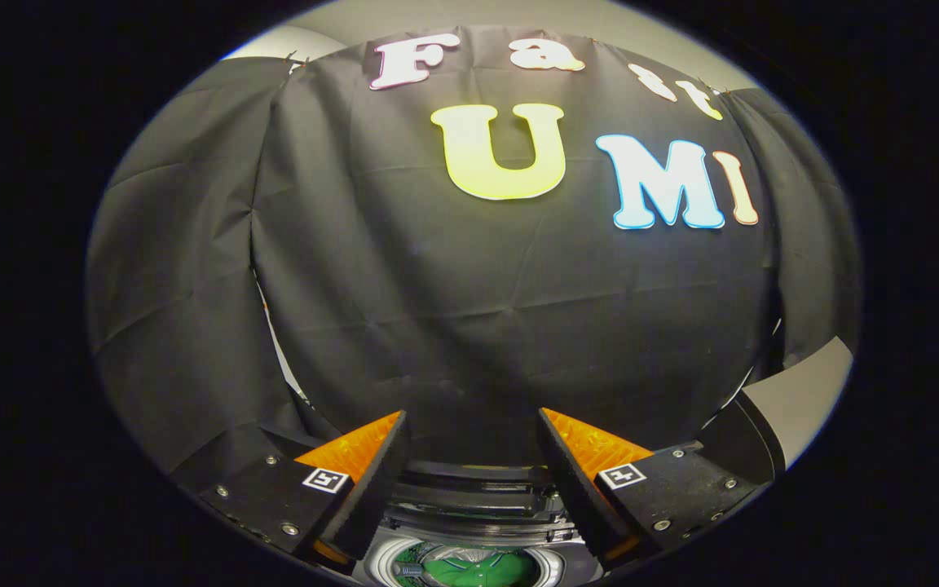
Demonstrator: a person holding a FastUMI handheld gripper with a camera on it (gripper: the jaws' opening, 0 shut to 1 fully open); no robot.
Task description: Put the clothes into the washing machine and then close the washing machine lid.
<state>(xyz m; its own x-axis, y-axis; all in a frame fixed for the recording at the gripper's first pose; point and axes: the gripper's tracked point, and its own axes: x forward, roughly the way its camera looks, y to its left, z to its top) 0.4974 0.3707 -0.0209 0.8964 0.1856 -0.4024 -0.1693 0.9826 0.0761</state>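
My gripper (471, 424) is open, its two fingers spread wide with nothing between them. It hangs high above the washing machine (469, 497), whose dark raised lid and top opening lie below and between the fingers. Inside the round white-rimmed drum (388, 558) lies a green garment (469, 568). The fingertips point at the booth's black cloth wall beyond the machine.
A black cloth wall (478, 310) stands straight ahead and wraps round to the left. A grey panel (804, 391) slants up on the right, beside the right finger. A pale wall (469, 16) shows above the cloth.
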